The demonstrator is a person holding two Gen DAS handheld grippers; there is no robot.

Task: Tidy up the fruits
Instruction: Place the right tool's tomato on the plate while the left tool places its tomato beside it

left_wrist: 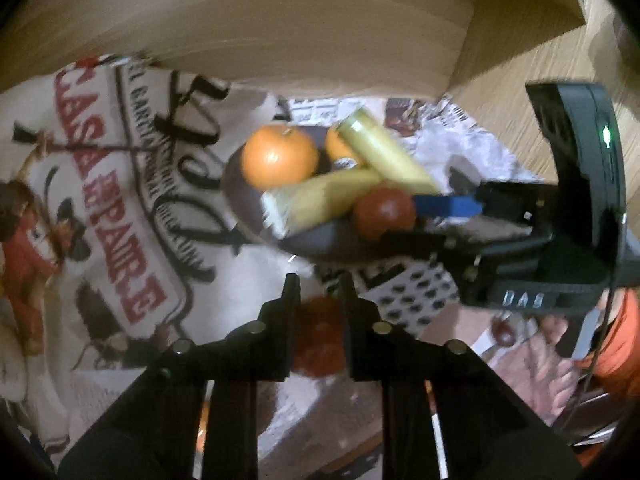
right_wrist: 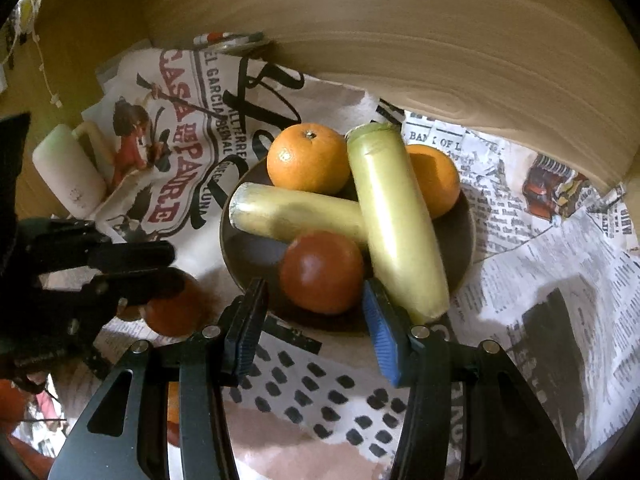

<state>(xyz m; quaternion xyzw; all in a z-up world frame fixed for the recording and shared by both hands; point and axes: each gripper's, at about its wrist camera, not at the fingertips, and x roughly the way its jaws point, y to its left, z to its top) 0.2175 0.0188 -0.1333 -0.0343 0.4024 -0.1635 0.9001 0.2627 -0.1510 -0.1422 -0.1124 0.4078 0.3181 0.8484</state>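
A dark bowl (right_wrist: 466, 236) on newsprint holds two oranges (right_wrist: 308, 158), two pale yellow-green cylinders (right_wrist: 394, 220) and a red tomato (right_wrist: 322, 272). The right gripper (right_wrist: 316, 320) hangs spread wide around that tomato. The left gripper (left_wrist: 318, 292) clamps a second tomato (left_wrist: 318, 336) beside the bowl. Tomatoes likely bruise; hold them gently at the widest part. The cylinders crowd the bowl.

Black hand-held gripper (right_wrist: 316, 320), blue ribbed pads (right_wrist: 382, 336), silver screws

Plate (right_wrist: 466, 216) crowded (bare cloth (right_wrist: 320, 420) in front).
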